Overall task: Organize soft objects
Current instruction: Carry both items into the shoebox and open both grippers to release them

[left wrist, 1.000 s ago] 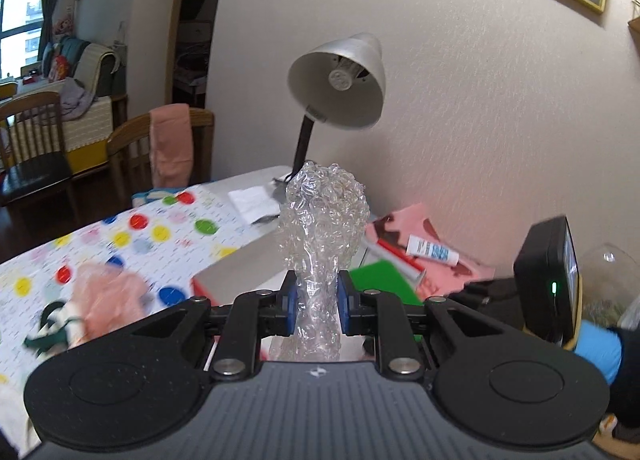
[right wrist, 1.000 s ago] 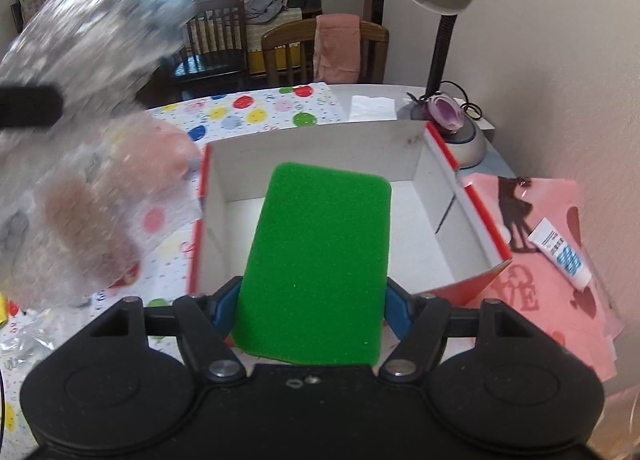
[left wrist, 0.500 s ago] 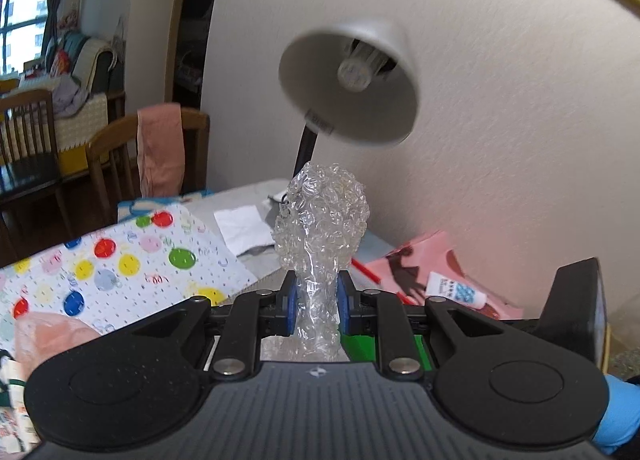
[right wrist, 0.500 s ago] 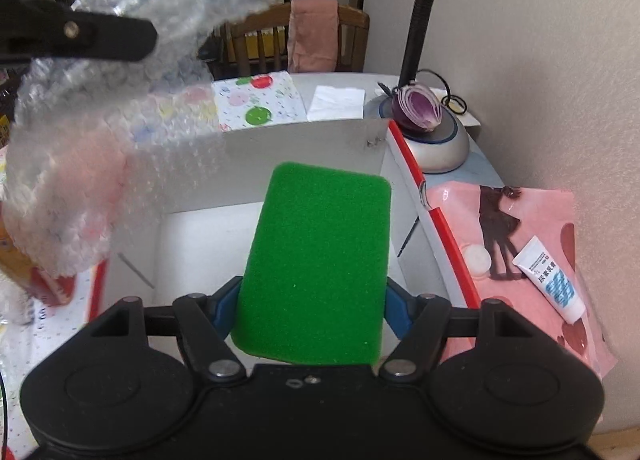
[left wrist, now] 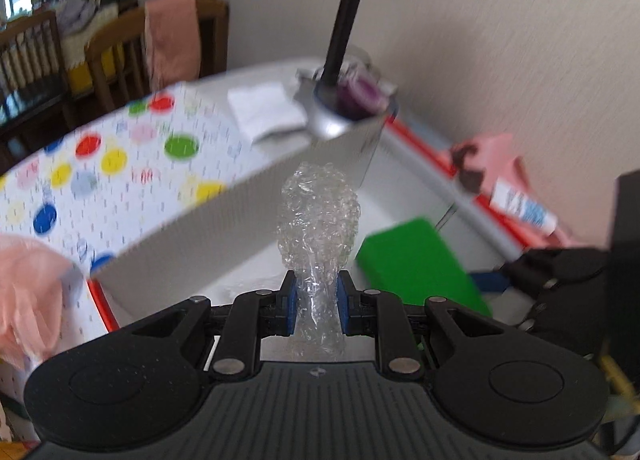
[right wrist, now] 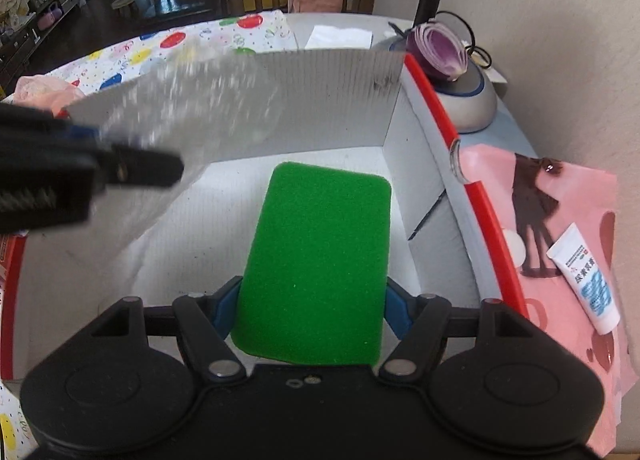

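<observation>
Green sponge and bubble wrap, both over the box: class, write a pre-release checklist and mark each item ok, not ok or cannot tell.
1. Sponge gripped by the right gripper: ok, jaws press both its edges.
2. Bubble wrap gripped by the left gripper: ok, pinched at its neck.
3. Sponge above the box interior: ok, white floor shows beyond it.
4. Bubble wrap above the box interior: ok, inside the far wall.
5. Box floor free under both: ok where visible; the part under the sponge is hidden.
6. Items low enough to release: cannot tell; height over the floor is unclear.
</observation>
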`<state>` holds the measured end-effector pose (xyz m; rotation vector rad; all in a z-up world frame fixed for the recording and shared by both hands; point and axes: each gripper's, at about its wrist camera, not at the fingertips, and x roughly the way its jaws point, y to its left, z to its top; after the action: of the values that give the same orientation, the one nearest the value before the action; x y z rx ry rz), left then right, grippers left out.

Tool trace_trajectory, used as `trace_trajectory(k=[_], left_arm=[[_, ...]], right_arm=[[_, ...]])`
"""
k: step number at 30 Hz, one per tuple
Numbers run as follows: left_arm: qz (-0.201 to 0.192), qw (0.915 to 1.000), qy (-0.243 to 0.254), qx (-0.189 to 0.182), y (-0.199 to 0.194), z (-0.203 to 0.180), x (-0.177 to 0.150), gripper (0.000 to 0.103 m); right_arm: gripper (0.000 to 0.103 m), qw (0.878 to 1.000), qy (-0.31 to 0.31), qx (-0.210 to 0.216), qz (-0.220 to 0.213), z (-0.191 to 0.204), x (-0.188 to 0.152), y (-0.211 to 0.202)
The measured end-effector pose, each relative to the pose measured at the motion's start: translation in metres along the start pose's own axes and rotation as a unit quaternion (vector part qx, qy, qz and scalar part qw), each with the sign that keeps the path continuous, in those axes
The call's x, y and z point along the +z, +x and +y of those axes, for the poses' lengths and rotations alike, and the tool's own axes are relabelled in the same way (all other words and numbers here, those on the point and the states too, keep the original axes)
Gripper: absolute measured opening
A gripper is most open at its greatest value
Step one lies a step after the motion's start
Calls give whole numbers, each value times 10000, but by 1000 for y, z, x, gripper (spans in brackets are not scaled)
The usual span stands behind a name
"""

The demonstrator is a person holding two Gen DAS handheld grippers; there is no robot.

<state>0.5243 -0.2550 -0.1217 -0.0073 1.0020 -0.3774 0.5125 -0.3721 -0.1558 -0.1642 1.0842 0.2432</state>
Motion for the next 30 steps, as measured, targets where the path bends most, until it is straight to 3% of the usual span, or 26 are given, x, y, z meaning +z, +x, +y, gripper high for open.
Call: trace_trajectory(k=[6, 12, 20, 23, 25, 30], left_arm=[[612, 9980, 97, 118, 27, 2, -8, 19], [942, 9954, 119, 133, 42, 1, -12, 19], [1006, 9946, 146, 192, 47, 0, -13, 21], [959, 9952, 112, 183, 45, 1, -13, 35], [899, 9957, 58, 194, 41, 2, -13, 78], [698, 9975, 7, 126, 27, 1, -12, 80]], right_arm=[[70, 9997, -117, 100, 192, -1, -1, 9], [71, 9993, -188, 67, 303, -2, -2, 16], [76, 9991, -203, 147, 356, -4, -4, 17], [79, 9991, -184, 227, 319, -5, -4, 14], [80, 9992, -168, 260, 266, -5, -6, 10], [83, 9993, -88, 362, 74, -8, -9, -5]])
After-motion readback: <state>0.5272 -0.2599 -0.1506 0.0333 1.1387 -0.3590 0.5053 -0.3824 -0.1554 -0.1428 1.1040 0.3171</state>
